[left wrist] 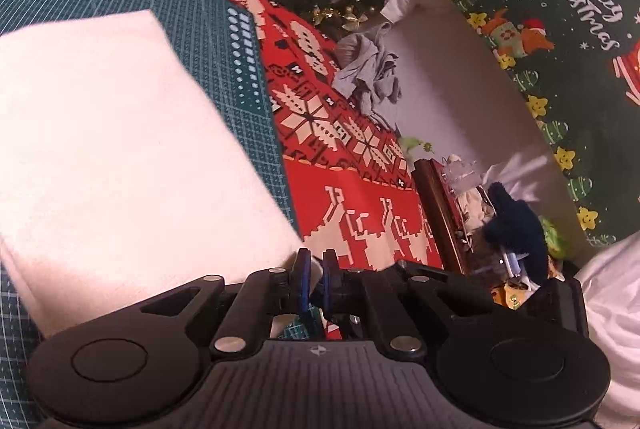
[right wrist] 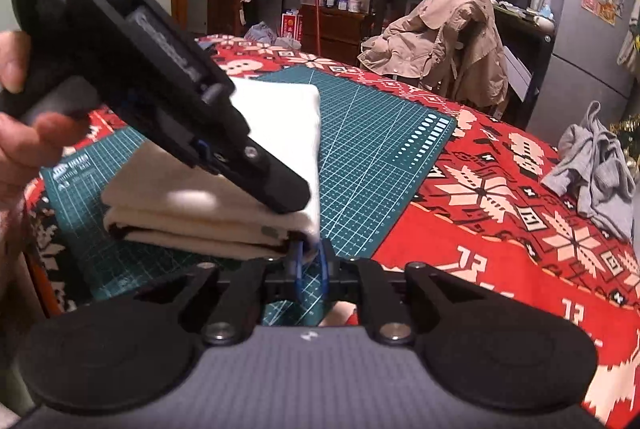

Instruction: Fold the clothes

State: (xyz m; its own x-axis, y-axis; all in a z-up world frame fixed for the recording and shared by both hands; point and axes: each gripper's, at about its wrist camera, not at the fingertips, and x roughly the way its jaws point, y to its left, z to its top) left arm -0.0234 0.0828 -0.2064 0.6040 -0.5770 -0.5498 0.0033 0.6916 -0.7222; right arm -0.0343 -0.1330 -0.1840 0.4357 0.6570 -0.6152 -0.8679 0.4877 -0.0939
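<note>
The right hand-held gripper [right wrist: 310,261] has its blue-edged fingers drawn close around the near corner of the folded white garment [right wrist: 224,197], apparently pinching the bottom layers there, though the contact itself is partly hidden. The left hand-held gripper [left wrist: 314,269] is nearly closed at the garment's [left wrist: 120,149] corner; whether cloth sits between its fingers I cannot tell. In the right view its black body [right wrist: 168,77] lies slantwise over the top of the bundle, held by a hand [right wrist: 16,117]. The garment rests on a green cutting mat [right wrist: 380,149], already doubled into several stacked layers with squared edges. This fits either a fold just being pressed flat or a finished bundle about to be squared or lifted. Whichever it is, doing it well probably means keeping the pinch on all layers at the corner, so the stack does not shear, and holding the edges aligned with the mat's grid lines. The mat lies on a desk covered by a red patterned cloth [right wrist: 500,221]. A crumpled grey garment [right wrist: 592,165] lies well apart near the desk's far edge. Beyond are a beige jacket [right wrist: 444,37] draped over a chair, cluttered shelves, and, in the left view, a green Christmas hanging [left wrist: 560,29].
</note>
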